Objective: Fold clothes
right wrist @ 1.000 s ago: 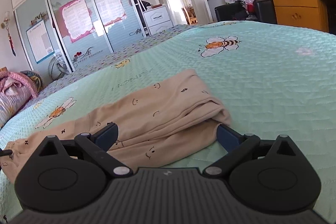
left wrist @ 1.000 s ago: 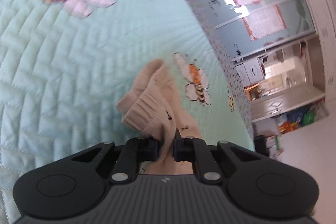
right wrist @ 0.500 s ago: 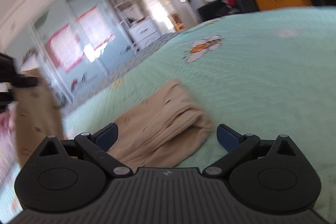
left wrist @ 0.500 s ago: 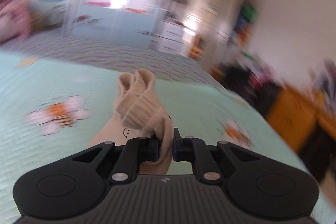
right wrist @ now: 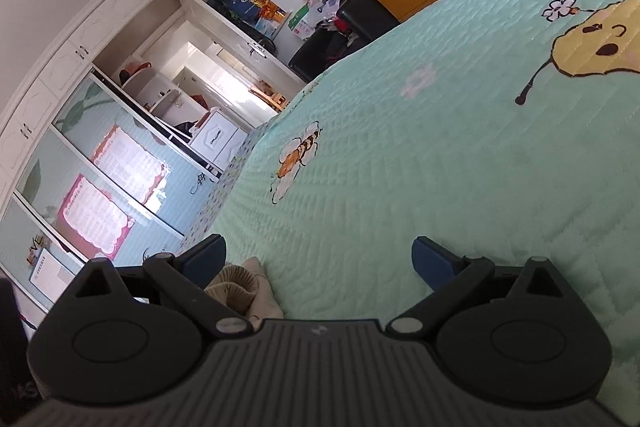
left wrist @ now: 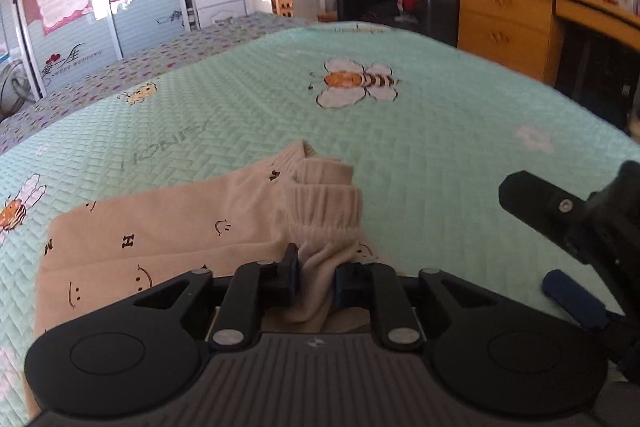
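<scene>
Beige trousers (left wrist: 168, 227), printed with small smiley faces, are lying folded over on the mint quilted bedspread (left wrist: 440, 131), their long axis running from the ribbed cuffs (left wrist: 324, 203) near the frame's middle out toward its left edge. The left gripper (left wrist: 314, 277) is sitting directly at the cuff end; its jaws have just been opening, a bunch of cuff fabric is standing between them, and the pads (left wrist: 290, 273) are lying against the cloth without plainly pinching it (a release, judging by the doubled-over lay). The right gripper (right wrist: 318, 259) is standing wide open with nothing between its jaws, rolled steeply so that the bed is slanting across its view; only a rounded bit of cuff is showing just beside its left finger (right wrist: 204, 257). In the left wrist view this gripper is hovering to the right of the cuffs, apart from them. The left hand is therefore the nearer one. Open bedspread is extending ahead and rightward, past the embroidered bee (left wrist: 354, 83), while the bed's far edge, the dark stools (left wrist: 400, 7) and the wooden desk (left wrist: 508, 19) are lying well apart.
</scene>
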`<state>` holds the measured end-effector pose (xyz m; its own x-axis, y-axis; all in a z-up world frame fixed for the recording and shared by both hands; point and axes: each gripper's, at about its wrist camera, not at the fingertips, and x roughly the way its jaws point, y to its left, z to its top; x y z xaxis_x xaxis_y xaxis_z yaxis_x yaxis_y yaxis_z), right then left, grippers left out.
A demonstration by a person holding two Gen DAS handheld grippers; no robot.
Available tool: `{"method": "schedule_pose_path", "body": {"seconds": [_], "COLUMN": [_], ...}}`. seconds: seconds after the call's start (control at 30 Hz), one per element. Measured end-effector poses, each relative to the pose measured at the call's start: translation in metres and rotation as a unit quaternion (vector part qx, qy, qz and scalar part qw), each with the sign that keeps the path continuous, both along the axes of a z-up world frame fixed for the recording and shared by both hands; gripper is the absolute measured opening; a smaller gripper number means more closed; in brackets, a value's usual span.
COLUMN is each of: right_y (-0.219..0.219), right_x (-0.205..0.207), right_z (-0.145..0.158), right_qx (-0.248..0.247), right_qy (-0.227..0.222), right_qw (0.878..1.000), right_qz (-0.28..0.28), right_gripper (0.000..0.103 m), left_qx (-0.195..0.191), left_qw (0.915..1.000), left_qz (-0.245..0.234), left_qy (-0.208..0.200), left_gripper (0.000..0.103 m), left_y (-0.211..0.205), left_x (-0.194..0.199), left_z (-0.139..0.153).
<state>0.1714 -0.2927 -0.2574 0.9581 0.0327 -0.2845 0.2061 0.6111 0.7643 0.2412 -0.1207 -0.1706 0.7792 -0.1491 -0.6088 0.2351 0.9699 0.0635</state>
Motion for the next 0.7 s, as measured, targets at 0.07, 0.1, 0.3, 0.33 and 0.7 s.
{"method": "schedule_pose_path", "body": {"seconds": [0.07, 0.1, 0.3, 0.33, 0.7], "right_y": [-0.003, -0.003, -0.001, 0.0, 0.027], "right_x": [0.003, 0.004, 0.005, 0.004, 0.0], "right_z": [0.001, 0.002, 0.006, 0.007, 0.025], "right_qx": [0.002, 0.001, -0.009, -0.014, -0.089], "right_qy": [-0.002, -0.002, -0.003, -0.009, -0.06], "right_qw": [1.0, 1.0, 1.0, 1.0, 0.99], "right_qz": [0.001, 0.001, 0.005, 0.01, 0.093], "right_gripper": [0.099, 0.099, 0.099, 0.099, 0.099], "left_qx": [-0.011, -0.018, -0.092, -0.101, -0.168], "left_qw": [0.9999, 0.9998, 0.9957, 0.9947, 0.977], "left_qz": [0.002, 0.003, 0.006, 0.017, 0.131], "left_qy": [0.002, 0.008, -0.008, -0.015, -0.012], "left_gripper": [0.028, 0.029, 0.05, 0.057, 0.058], "left_y": [-0.001, -0.002, 0.022, 0.035, 0.167], "left_x": [0.002, 0.002, -0.037, -0.045, -0.106], "left_z": [0.005, 0.006, 0.04, 0.044, 0.024]}}
